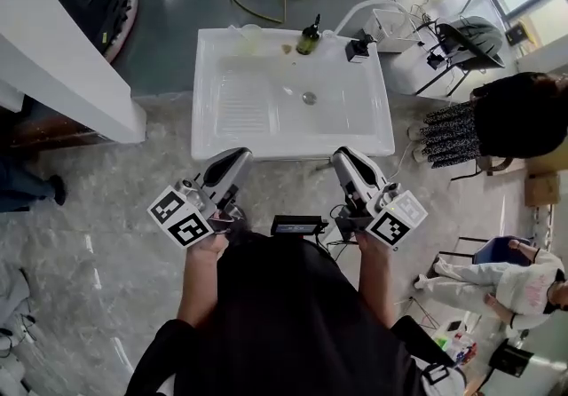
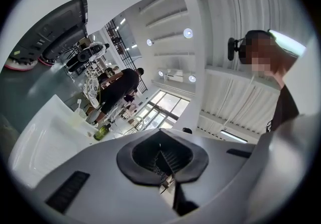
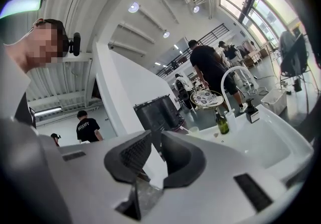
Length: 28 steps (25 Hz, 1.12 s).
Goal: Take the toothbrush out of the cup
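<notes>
- Left hand-held gripper (image 1: pixel 232 160): jaws pressed together, empty, at the sink's (image 1: pixel 293 147) near edge.
- Right hand-held gripper (image 1: pixel 348 160): jaws slightly parted, empty, same edge.
- Toothbrush (image 2: pixel 78 103) stands in the cup (image 1: pixel 251 32), sink's far-left corner.

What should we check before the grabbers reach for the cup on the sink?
1. Clear plastic cup standing on the white sink's back rim: ok.
2. Toothbrush in the cup: cannot tell, too small.
3. Left gripper empty: ok, but its jaws are shut.
4. Right gripper empty, jaws slightly apart: ok.
5. Green glass bottle apart from the cup: ok.
</notes>
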Tool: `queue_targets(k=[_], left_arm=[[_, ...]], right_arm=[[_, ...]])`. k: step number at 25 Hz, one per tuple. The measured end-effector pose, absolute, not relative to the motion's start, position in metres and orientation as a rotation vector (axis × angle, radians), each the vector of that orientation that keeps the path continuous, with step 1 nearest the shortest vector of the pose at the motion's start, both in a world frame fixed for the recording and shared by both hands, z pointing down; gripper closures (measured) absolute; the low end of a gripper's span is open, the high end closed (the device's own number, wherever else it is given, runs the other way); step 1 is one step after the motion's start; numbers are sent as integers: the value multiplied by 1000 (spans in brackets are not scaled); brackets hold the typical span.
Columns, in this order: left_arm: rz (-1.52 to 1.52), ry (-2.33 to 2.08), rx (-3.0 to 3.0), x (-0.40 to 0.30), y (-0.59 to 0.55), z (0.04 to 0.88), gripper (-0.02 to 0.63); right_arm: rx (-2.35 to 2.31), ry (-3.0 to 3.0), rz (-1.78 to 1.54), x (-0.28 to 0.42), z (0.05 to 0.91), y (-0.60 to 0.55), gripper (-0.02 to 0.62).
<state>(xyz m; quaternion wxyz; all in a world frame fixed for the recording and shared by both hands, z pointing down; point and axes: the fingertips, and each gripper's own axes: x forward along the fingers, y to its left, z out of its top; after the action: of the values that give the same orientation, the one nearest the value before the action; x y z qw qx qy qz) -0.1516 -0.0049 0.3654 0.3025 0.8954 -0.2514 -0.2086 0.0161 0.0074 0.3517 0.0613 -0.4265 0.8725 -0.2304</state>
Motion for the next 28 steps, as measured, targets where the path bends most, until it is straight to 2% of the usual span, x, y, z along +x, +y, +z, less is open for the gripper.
queue_targets(k=[7, 17, 23, 28], left_arm=[[-563, -656, 2349, -183, -37, 377, 600], [-545, -695, 2344, -186, -64, 383, 600], [-520, -835, 2315, -179, -91, 393, 600], [-456, -897, 2323, -141, -119, 390, 600]], right_arm=[[-1329, 2654, -732, -13, 359, -13, 548], [-1262, 2684, -734, -26, 360, -49, 548], [-1136, 2699, -751, -11, 367, -94, 548], [-1067, 2683, -755, 27, 367, -139, 548]])
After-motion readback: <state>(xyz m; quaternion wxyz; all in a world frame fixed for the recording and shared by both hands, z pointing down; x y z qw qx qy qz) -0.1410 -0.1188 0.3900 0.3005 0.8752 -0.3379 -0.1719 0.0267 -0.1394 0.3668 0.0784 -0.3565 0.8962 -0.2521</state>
